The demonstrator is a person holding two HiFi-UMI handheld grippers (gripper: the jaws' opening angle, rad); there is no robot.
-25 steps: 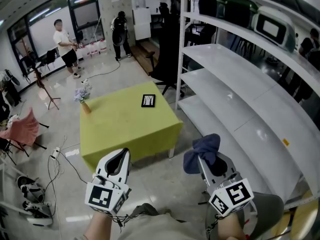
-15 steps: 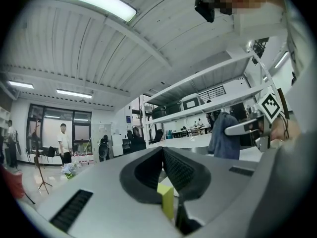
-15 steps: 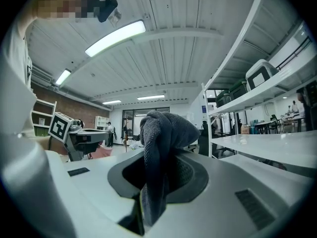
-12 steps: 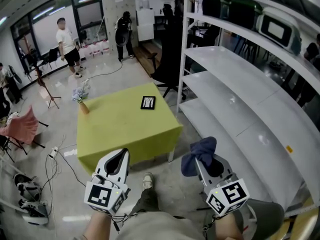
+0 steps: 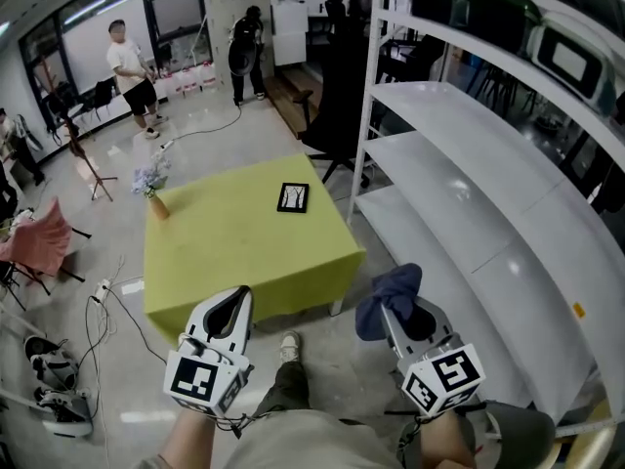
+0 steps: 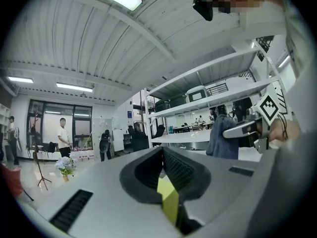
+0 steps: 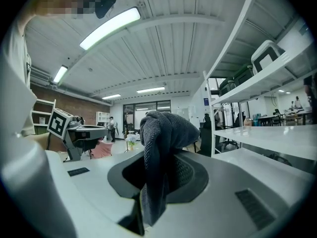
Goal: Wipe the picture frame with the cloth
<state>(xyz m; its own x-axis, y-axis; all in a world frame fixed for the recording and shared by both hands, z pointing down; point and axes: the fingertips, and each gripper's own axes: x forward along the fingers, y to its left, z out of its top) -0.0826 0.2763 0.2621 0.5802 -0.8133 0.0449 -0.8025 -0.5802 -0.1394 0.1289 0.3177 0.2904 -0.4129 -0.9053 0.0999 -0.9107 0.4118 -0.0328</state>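
The picture frame [image 5: 292, 197], small, black-edged and lying flat, rests near the far right side of the yellow-green table [image 5: 234, 252]. Both grippers hang in the air short of the table's near edge, well away from the frame. My left gripper [image 5: 237, 298] [image 6: 162, 156] has its jaws together with nothing between them. My right gripper [image 5: 395, 309] [image 7: 154, 165] is shut on a dark blue cloth [image 5: 389, 295] [image 7: 161, 138], which bunches above the jaws and droops between them.
A vase of flowers [image 5: 153, 190] stands at the table's far left corner. White shelving [image 5: 459, 174] runs along the right. A black chair [image 5: 332, 115] sits behind the table. Two people [image 5: 132, 76] stand far back. A pink chair [image 5: 39, 247] and cables [image 5: 107, 301] lie left.
The table and shelving have shifted slightly in the head view, and a shoe now shows on the floor below the table. Both grippers keep their pose, the cloth still held.
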